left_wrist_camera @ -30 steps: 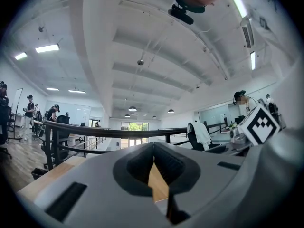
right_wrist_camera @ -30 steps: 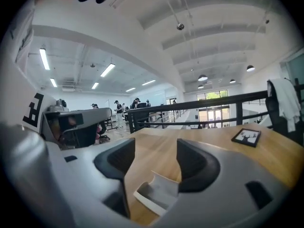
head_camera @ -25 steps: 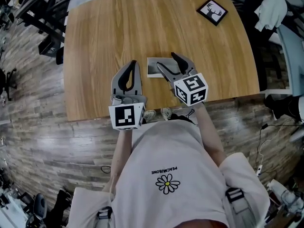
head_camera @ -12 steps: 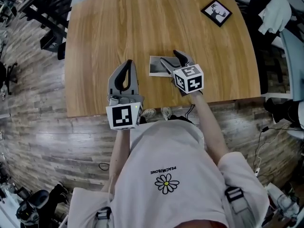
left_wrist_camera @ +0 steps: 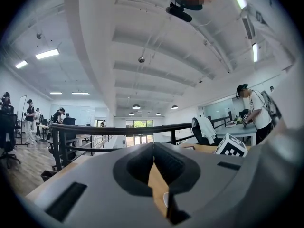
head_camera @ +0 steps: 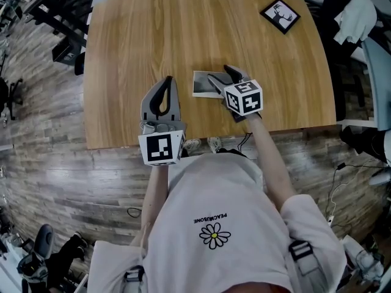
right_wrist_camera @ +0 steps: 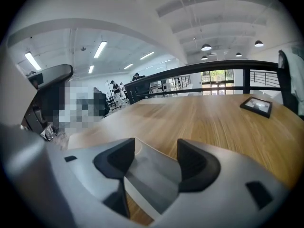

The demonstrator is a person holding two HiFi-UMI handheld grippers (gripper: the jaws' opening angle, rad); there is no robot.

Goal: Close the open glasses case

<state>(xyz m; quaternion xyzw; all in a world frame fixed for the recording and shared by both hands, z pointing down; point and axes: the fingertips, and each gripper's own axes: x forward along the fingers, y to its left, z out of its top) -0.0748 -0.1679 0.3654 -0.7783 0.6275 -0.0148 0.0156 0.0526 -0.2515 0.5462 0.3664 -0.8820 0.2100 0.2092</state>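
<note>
- Wood-grain table (head_camera: 128,54) with rounded corners stands on a plank floor (head_camera: 43,182); we look steeply down on it from the head view.
- We find the glasses case (head_camera: 200,83), grey and rectangular, flat on the table near the middle of its near edge.
- Right gripper (head_camera: 220,75) reaches over the case from the near-right side. Its marker cube (head_camera: 244,97) sits above the table's near edge.
- In the right gripper view, the right gripper (right_wrist_camera: 154,148) has its jaws set wide apart, and the glasses case (right_wrist_camera: 152,179) lies between the two dark pads (right_wrist_camera: 192,163).
- Two grey panels of the case meet at a crease there, so it does not read as shut flat. We cannot tell whether either pad touches it.
- Left gripper (head_camera: 169,82) is just left of the case and apart from it, tips pointing away from the person.
- In the left gripper view, the left gripper (left_wrist_camera: 153,151) has its jaws pressed together with nothing gripped. A sliver of table wood shows below the tips.
- That view looks out over a black railing (left_wrist_camera: 118,129) to ceiling lights and people standing in an open hall.
- Framed picture (head_camera: 280,15) lies at the far right corner of the table, well apart from the case; it also shows in the right gripper view (right_wrist_camera: 256,106).
</note>
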